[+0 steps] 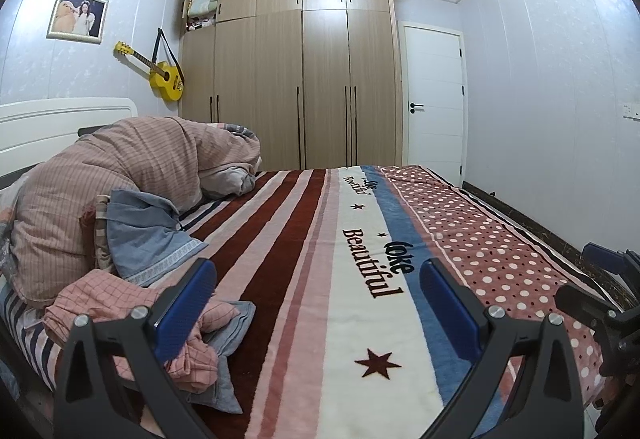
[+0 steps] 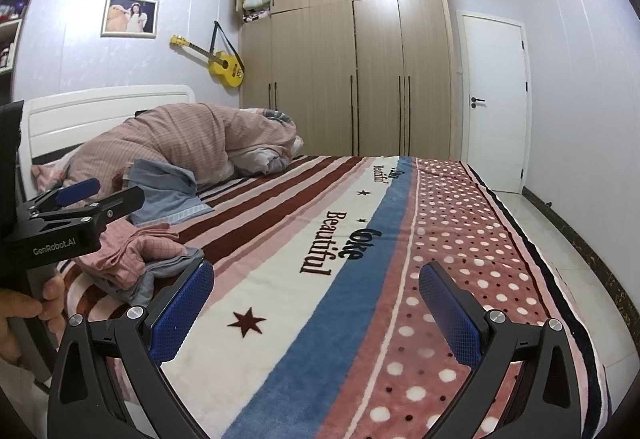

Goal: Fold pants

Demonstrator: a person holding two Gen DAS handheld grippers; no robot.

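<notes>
I've got both claws up over the bed now, neither one carrying anything. The left claw (image 1: 316, 303) stands wide, its blue pads (image 1: 188, 303) spread either side of the lower centre of the left wrist view, with nothing between them but the striped blanket (image 1: 320, 239). The right claw (image 2: 316, 303) is spread just as wide in its own view, hanging above the blanket's star and blue band, empty.

The pants (image 1: 132, 303) are the pink checked heap at lower left of the left wrist view, crumpled, lying on the blanket with a grey-blue garment (image 1: 232, 343) partly under them. The left pad overlaps that heap in the picture; I cannot tell if it touches. In the right wrist view the same pink pile (image 2: 132, 255) sits at centre left, well apart from the right claw.

At far left of the right wrist view I see the left claw from the side, and a hand (image 2: 24, 315) wrapped round its grip. Behind the pants, a bunched pink striped quilt (image 1: 132, 167) fills the middle left, with a blue denim piece (image 1: 148, 239) lying against it. A yellow guitar (image 1: 166, 77) hangs on the wall beside the wooden wardrobe (image 1: 304, 79).
</notes>
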